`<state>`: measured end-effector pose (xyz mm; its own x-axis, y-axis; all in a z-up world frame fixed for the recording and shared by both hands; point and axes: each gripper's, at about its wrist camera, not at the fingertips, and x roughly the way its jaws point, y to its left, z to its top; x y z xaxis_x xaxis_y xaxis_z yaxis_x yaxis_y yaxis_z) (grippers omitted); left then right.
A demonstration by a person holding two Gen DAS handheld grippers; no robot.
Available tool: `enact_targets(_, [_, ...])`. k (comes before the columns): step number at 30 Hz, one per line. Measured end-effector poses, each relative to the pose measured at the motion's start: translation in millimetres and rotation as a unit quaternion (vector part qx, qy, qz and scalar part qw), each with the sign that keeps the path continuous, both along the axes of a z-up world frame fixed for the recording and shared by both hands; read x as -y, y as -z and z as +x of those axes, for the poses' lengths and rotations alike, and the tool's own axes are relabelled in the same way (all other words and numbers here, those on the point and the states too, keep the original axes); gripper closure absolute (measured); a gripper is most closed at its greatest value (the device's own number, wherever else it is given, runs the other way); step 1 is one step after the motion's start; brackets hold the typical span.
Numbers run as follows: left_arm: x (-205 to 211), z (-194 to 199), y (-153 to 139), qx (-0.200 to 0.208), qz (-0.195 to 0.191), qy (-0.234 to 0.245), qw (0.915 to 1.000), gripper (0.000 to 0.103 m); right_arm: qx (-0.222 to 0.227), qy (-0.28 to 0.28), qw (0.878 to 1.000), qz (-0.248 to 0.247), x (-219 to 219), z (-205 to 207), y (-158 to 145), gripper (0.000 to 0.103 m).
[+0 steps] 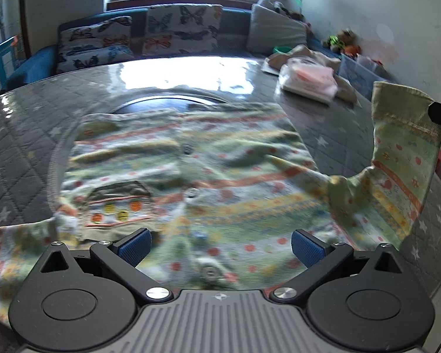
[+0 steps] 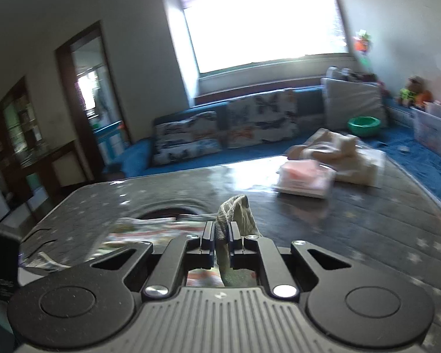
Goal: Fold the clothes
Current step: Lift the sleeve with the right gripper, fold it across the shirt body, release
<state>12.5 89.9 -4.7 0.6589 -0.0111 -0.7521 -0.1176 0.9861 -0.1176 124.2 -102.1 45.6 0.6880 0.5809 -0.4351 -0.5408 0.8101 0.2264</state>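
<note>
One garment is on record: a pale green child's top (image 1: 208, 158) printed with orange, yellow and blue bands of small motifs, lying spread across the centre of the left wrist view on one dark grey quilted table (image 1: 20, 153) with white stars. Two round snap fasteners show down its middle, one at the centre of the frame and one above it. One sleeve (image 1: 402, 158) of the top is raised off the table at the right edge of that view, its ribbed cuff uppermost and held by a black tip that enters from the right edge.

The left gripper (image 1: 220, 245) hangs over the lower hem of the garment, its two blue-padded fingers (image 1: 135, 247) spread wide with nothing between them. In the right wrist view the right gripper (image 2: 222, 239) is clenched on the ribbed cuff (image 2: 235, 214), which stands up between the closed jaws at the lower centre of the frame.

At the upper right of the table lie one clear packet with pink contents (image 2: 305, 181) and, just behind it, one heap of beige cloth (image 2: 332, 150). Beyond the table stands one blue sofa (image 2: 191, 158) carrying two butterfly-print cushions (image 1: 182, 29) and one grey cushion (image 2: 352, 103). One green bowl (image 2: 363, 125) sits on the sofa at the right.
</note>
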Motion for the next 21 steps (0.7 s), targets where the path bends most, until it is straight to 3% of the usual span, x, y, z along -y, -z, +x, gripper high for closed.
enact_targets(7, [-49, -23, -4, 0.016, -0.013, -0.051, 0.9985, 0.000, 0.004, -0.083, 0.996, -0.010, -75, -4, -6, 0.095])
enact_targets(14, [-92, -43, -4, 0.022, -0.023, -0.101, 0.9944, 0.000, -0.018, -0.156, 0.987, -0.017, -144, -11, 8, 0.095])
enact_targets(21, [-110, -51, 1, 0.017, -0.030, -0.123, 0.9918, 0.000, -0.050, -0.201, 0.978, -0.026, -180, -20, 27, 0.088])
